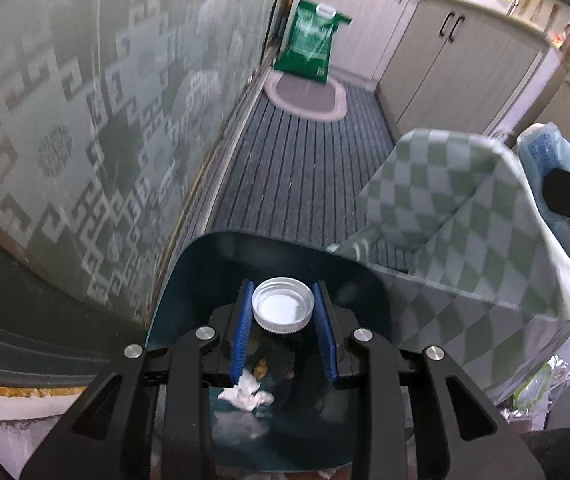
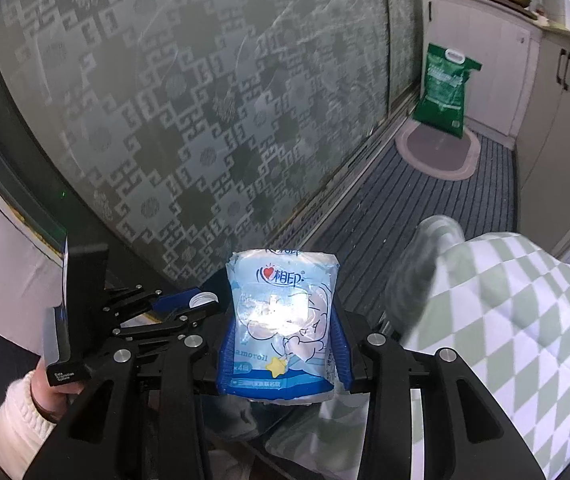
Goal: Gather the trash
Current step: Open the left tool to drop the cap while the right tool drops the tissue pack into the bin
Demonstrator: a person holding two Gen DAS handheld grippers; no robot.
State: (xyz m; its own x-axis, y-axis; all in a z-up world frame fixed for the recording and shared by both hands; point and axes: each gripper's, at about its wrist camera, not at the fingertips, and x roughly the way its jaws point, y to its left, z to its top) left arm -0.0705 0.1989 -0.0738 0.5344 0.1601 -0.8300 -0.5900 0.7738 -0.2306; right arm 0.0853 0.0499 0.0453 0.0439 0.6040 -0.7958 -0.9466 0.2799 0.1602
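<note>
Narrow kitchen with a striped floor mat (image 1: 305, 168) beside a frosted patterned door. Directly over a dark bin (image 1: 189, 280), the left gripper (image 1: 283, 312) clamps a white bottle cap (image 1: 283, 305); just beside the bin, the right gripper (image 2: 283, 332) pinches a blue tissue packet (image 2: 281, 320). Best released centred above the bin's opening, 1 at a time.

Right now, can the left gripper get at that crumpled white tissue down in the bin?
Probably not yet. The left gripper is shut on a white bottle cap, so its jaws are occupied. The crumpled tissue lies directly below in the dark bin, with nothing else blocking it.
</note>
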